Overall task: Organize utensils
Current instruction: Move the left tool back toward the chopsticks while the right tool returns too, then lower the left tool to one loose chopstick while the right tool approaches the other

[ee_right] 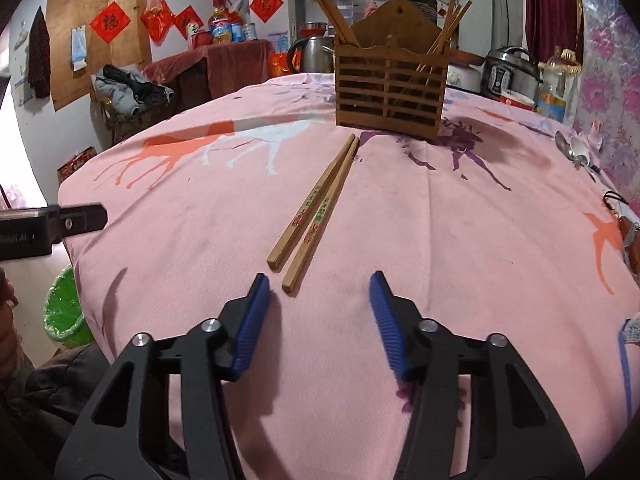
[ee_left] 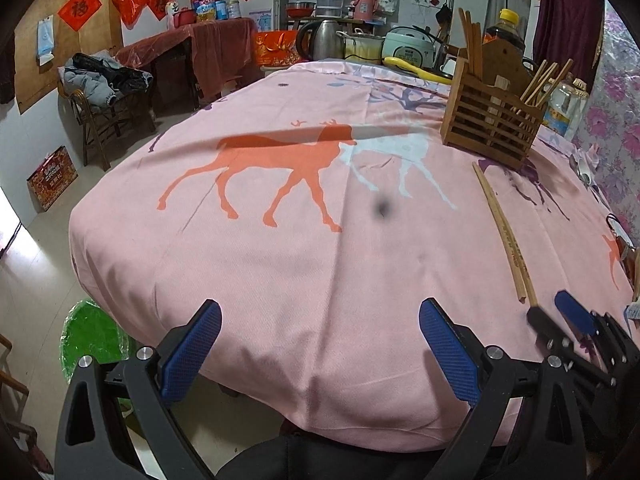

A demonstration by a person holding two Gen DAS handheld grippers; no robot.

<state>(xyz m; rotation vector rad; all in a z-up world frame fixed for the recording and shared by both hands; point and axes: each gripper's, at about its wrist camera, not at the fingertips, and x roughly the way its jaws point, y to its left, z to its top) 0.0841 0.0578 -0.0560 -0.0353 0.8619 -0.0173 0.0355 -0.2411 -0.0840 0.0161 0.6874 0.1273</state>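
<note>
A pair of wooden chopsticks lies side by side on the pink tablecloth, pointing toward a wooden slatted utensil holder that has several chopsticks standing in it. My right gripper is open and empty, just short of the chopsticks' near ends. In the left wrist view the chopsticks lie at the right, the holder stands behind them, and the right gripper shows at the lower right. My left gripper is open and empty over the table's near edge.
Metal spoons lie at the table's far right edge. A kettle, rice cooker, pressure cooker and oil bottles stand behind the table. A green-lined bin stands on the floor at left.
</note>
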